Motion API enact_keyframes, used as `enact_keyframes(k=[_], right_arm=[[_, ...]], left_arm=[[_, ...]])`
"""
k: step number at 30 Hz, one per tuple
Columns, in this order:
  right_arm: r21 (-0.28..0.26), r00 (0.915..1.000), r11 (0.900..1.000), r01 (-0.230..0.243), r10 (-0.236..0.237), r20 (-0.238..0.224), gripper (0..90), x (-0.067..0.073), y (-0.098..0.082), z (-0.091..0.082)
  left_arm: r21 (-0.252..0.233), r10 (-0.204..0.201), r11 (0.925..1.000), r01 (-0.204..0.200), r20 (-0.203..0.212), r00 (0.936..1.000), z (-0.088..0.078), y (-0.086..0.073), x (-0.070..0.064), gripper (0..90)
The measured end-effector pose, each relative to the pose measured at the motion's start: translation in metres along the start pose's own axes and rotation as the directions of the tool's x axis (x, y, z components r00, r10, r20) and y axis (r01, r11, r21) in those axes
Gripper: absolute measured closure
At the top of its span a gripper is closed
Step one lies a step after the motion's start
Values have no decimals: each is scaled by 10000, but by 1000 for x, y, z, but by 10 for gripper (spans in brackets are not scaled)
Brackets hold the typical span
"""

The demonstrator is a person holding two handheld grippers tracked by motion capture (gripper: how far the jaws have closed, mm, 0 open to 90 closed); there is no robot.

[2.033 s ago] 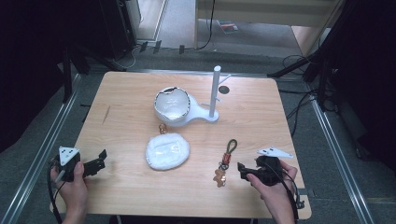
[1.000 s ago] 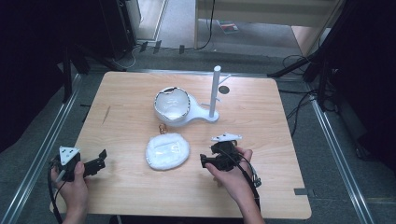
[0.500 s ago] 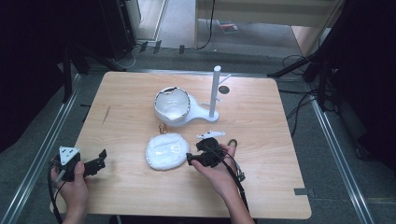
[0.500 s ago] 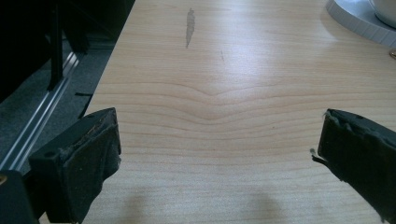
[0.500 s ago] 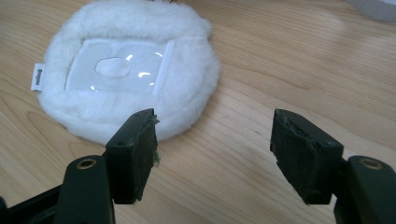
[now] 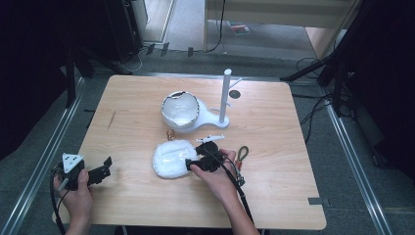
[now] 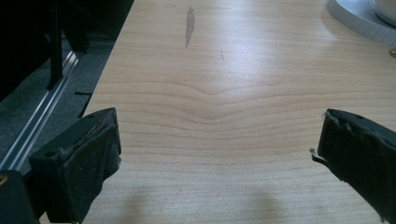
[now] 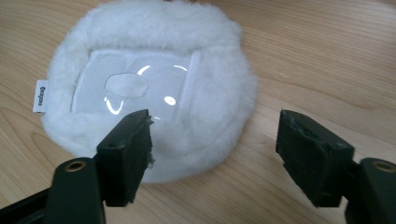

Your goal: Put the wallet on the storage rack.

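Step in hand: You bring your right gripper (image 6: 192, 163) up to the white fluffy pouch (image 6: 171, 157), its fingers (image 8: 126, 154) apart and just opened wider, nothing gripped; one finger overlaps the pouch's near edge, the other stands over bare bench (image 6: 274, 147).
Pouch: It lies flat just ahead of those fingers, clear window up, a small label (image 8: 41, 95) at its far left edge.
Left gripper: Your left gripper (image 6: 98, 172) waits well apart from the pouch, fingers (image 7: 84, 163) wide, only wood between them.
Behind the right gripper: A keyring strap (image 6: 242, 152) lies on the bench by your hand; beyond the pouch stands a white stand (image 6: 222, 100).
Next move, judged: Lower the fingers astride the pouch's furry rim, then close.
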State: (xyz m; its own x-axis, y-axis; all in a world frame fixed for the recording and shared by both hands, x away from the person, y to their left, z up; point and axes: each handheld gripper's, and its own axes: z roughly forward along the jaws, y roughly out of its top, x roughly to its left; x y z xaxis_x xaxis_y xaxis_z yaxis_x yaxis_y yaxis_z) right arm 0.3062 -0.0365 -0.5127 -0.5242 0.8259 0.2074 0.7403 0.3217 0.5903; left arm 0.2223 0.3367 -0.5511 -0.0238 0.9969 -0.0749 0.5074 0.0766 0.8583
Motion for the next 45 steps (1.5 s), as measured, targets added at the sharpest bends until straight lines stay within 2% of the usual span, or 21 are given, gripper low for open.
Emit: enact_keyframes(k=[2,6,11,15,20,22,23,24,25,26,27,30,34,36,37,38,39,41,43,45], right_arm=[[89,10000,9999,-50,51,-60,223,2,2,7],[152,9994,9994,-302,305,-162,195,4,5,12],[160,9986,9987,-480,484,-210,203,6,9,20],[275,9987,9990,-348,358,-355,218,8,9,26],[345,9999,9993,155,-153,-73,219,14,7,31],[323,9999,9994,159,-158,-53,254,15,7,31],[369,9999,9993,61,-57,-104,299,13,7,30],[369,9999,9993,61,-57,-104,299,13,7,30],[392,9992,9988,-277,288,-288,368,10,8,28],[392,9992,9988,-277,288,-288,368,10,8,28],[408,9983,9981,-460,474,-344,406,8,8,27],[293,9988,9991,-313,324,-376,490,5,7,27],[265,9997,9995,-149,154,-200,599,10,5,27],[237,9996,9995,-197,202,-217,625,10,5,26],[82,9996,9998,-163,165,-218,686,10,3,26],[82,9996,9998,-163,165,-218,686,10,3,26],[-69,9997,9999,-96,95,-204,765,10,3,24],[-159,9999,9999,51,-53,-164,787,11,2,23],[-387,9994,9987,321,-317,124,817,15,-1,19],[-435,9995,9986,295,-289,143,820,16,-2,18]], left_arm=[[12,0,10000,0,-2,10000,0,0,0,0],[13,-3,10000,3,10,10000,0,0,0,0],[45,-8,10000,8,43,10000,0,0,0,3],[64,-19,10000,19,61,10000,0,0,1,3],[59,0,10000,0,76,10000,0,0,0,4],[36,0,10000,0,-20,10000,0,0,0,58],[16,9,10000,-9,-91,10000,0,0,-1,69],[16,9,10000,-9,-91,10000,0,0,-1,69],[23,29,10000,-29,-96,9999,0,0,-1,69],[23,22,10000,-22,-106,9999,0,0,-1,69],[17,6,10000,-6,-110,9999,0,0,-1,69],[12,6,10000,-6,-113,9999,0,0,-1,69],[17,4,10000,-4,-123,9999,0,0,-1,69],[13,-10,10000,10,-123,9999,0,0,-1,69],[14,-23,10000,24,-123,9999,0,0,-1,69],[22,-33,10000,33,-115,9999,0,0,0,69],[18,-42,10000,42,-108,9999,0,0,0,69],[44,-33,10000,33,-89,10000,0,0,0,69],[59,-17,10000,18,-76,10000,0,0,0,69],[62,-45,10000,46,-71,10000,0,0,0,69]])
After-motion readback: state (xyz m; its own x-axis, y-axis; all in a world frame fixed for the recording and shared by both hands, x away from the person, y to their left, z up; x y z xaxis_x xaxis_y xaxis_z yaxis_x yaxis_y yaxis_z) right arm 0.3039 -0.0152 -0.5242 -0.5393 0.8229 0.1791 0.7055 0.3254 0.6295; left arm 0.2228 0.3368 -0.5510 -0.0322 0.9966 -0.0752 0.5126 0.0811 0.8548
